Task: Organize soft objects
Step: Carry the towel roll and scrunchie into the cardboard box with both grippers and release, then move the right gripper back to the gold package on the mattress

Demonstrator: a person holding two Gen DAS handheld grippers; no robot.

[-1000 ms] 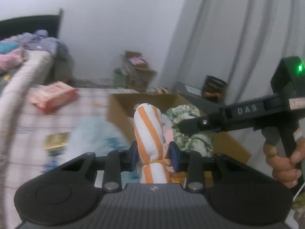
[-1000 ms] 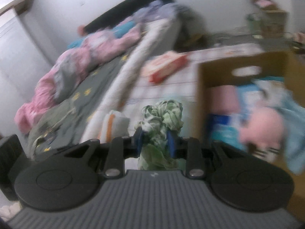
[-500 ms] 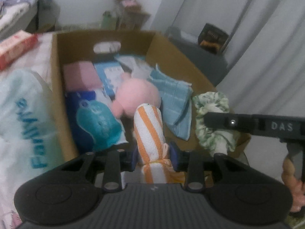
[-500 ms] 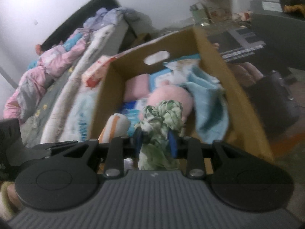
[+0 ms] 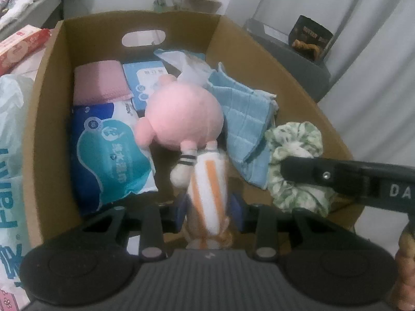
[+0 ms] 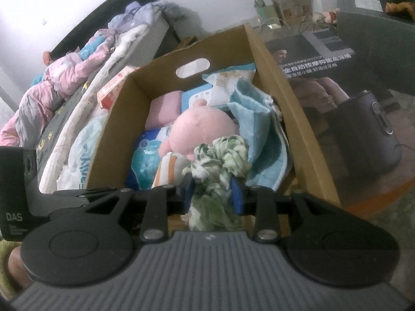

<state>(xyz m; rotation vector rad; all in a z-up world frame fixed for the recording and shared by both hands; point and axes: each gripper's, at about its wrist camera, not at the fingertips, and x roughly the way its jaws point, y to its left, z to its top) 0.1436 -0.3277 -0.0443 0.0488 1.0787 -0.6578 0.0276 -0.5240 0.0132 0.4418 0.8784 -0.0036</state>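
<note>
The cardboard box [image 5: 272,59] fills both views, open-topped, with a pink plush toy [image 5: 184,119] at its centre, a blue-green packet [image 5: 111,155] at nine o'clock of it and a folded blue cloth [image 5: 243,119] at three. Over the near rim, the left gripper [image 5: 210,210] has its fingers easing apart around the orange-striped towel roll [image 5: 210,181] — gaps show beside the roll. The right gripper [image 6: 214,194] is also opening, the green floral cloth [image 6: 220,160] bunched between its fingers.

A cardboard box [image 5: 262,59] holds a pink plush [image 5: 184,119], blue towel [image 5: 243,119], pink cloth [image 5: 99,81] and wipes packs [image 5: 111,150].
</note>
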